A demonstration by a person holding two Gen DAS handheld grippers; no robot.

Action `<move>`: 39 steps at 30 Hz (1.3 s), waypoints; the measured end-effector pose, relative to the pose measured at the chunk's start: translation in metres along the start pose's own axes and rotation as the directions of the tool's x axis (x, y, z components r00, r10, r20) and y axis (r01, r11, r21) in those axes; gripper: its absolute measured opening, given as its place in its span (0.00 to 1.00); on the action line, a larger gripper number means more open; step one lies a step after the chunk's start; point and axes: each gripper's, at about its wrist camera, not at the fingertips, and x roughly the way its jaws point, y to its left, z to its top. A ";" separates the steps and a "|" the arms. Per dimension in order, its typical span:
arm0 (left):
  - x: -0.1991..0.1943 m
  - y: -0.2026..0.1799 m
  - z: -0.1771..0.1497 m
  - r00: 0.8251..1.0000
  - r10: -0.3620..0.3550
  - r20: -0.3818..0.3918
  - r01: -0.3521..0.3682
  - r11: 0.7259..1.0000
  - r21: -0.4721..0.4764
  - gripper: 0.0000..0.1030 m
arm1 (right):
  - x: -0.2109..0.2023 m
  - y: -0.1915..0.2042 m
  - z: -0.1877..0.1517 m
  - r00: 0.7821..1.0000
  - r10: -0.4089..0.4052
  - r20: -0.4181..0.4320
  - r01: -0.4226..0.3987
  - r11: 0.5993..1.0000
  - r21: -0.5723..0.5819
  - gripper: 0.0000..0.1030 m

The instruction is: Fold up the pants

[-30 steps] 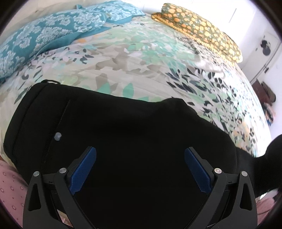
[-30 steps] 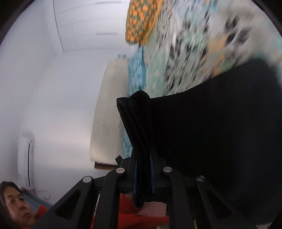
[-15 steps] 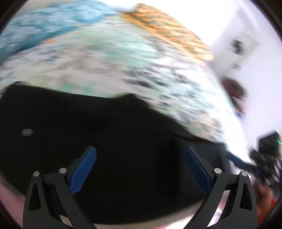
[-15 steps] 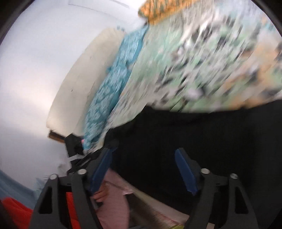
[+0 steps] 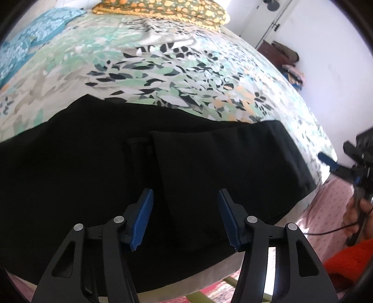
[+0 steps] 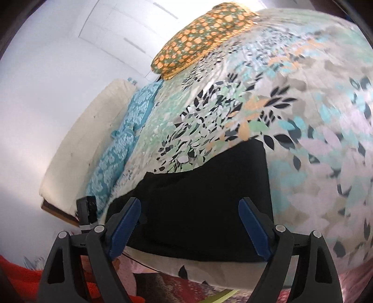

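Note:
The black pants [image 5: 81, 163] lie flat along the near edge of the bed, with one layer folded over on the right half; its edge [image 5: 158, 163] runs towards me. My left gripper [image 5: 185, 193] hovers just over that folded layer, pointing steeply down. Its jaws are closing, the blue pads [image 5: 143, 216] stand apart, and only flat cloth lies beneath them. In the right wrist view the pants [image 6: 209, 177] lie beyond my right gripper [image 6: 190, 202], which is open and empty. From the left wrist view, the right gripper [image 5: 349, 163] is off the bed's right corner.
The floral bedspread [image 5: 186, 70] stretches beyond the pants. An orange-spotted pillow [image 5: 163, 9] and a teal pillow [image 5: 35, 30] lie at the far end. A hand [image 5: 359, 209] and a red sleeve [image 5: 345, 261] are at the right, above the pink sheet [image 5: 326, 209].
My right gripper has let go of the bunched black cloth, opened wide and pulled back. My left gripper slid right along the pants, rolled, and its jaws have narrowed.

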 end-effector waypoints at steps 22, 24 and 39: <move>0.009 0.028 -0.009 0.988 0.146 -0.047 -0.147 0.989 -0.021 0.12 | 0.095 0.006 -0.030 0.907 -0.268 -0.326 0.191 0.949 -0.249 0.84; 0.006 0.027 -0.008 0.989 0.144 -0.044 -0.145 0.989 -0.021 0.15 | 0.096 0.012 -0.031 0.919 -0.274 -0.283 0.185 0.934 -0.305 0.88; -0.047 0.086 -0.004 0.969 0.202 0.141 -0.160 0.951 -0.264 0.72 | 0.125 -0.013 0.048 0.898 -0.295 -0.325 0.241 0.950 -0.197 0.88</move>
